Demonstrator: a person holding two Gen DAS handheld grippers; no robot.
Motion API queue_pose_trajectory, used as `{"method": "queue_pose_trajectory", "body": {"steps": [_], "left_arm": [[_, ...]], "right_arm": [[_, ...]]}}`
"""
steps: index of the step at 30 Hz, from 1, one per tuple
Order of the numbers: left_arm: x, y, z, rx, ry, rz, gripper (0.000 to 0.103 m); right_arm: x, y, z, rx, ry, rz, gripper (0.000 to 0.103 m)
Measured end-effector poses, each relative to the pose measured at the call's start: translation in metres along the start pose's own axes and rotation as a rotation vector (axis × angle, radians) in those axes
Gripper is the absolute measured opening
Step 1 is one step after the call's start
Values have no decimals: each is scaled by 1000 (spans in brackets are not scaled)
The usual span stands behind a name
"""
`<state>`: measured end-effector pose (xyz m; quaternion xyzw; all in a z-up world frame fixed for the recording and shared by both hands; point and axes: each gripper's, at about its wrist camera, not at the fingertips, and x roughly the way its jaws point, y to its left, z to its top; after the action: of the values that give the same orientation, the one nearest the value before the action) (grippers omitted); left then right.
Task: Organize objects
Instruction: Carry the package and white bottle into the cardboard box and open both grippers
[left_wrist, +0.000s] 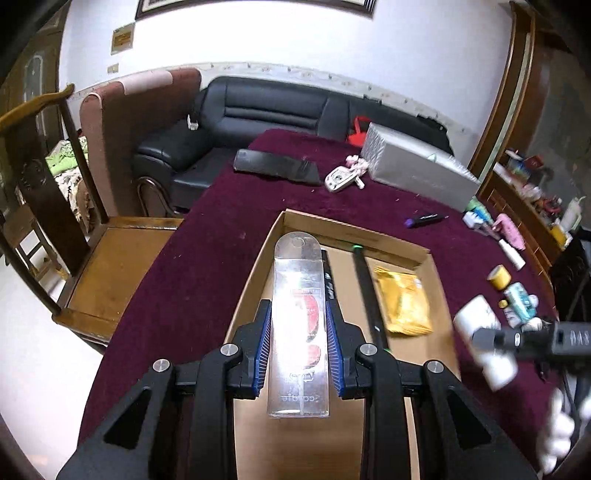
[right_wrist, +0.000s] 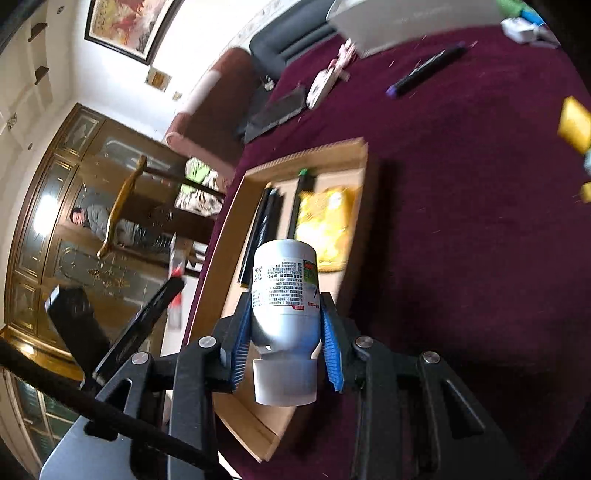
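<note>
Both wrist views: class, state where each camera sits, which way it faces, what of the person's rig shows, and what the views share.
Left wrist: on the left tongs, facing down over the cardboard tray; tongs grip a clear package; right tongs at the right edge.
Right wrist: on the right tongs, tilted toward the tray; tongs grip a white bottle.
Shared: tray, yellow packet, maroon tablecloth.

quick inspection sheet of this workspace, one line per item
surface: table under maroon cloth
job's things: cardboard tray holds yellow packet and black sticks
clutter: marker, silver box, small bottles along the right edge
grippers: left hand-held gripper shut on clear pack; right hand-held gripper shut on white bottle
cables: dark cord in the right wrist view
surroundings: black sofa, wooden chair
</note>
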<state>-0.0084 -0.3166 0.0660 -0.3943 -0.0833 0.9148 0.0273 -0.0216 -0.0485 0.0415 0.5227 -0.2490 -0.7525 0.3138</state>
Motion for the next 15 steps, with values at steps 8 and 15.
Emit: {"method": "queue_pose_trajectory", "body": {"steps": [8,15], "left_arm": [[56,7,12,44,110,36,23],[73,6,19,59,192,41,24]], "right_arm": [[61,13,10,15,80,-38,33],[77,25,27,-14,67,-91,33]]}}
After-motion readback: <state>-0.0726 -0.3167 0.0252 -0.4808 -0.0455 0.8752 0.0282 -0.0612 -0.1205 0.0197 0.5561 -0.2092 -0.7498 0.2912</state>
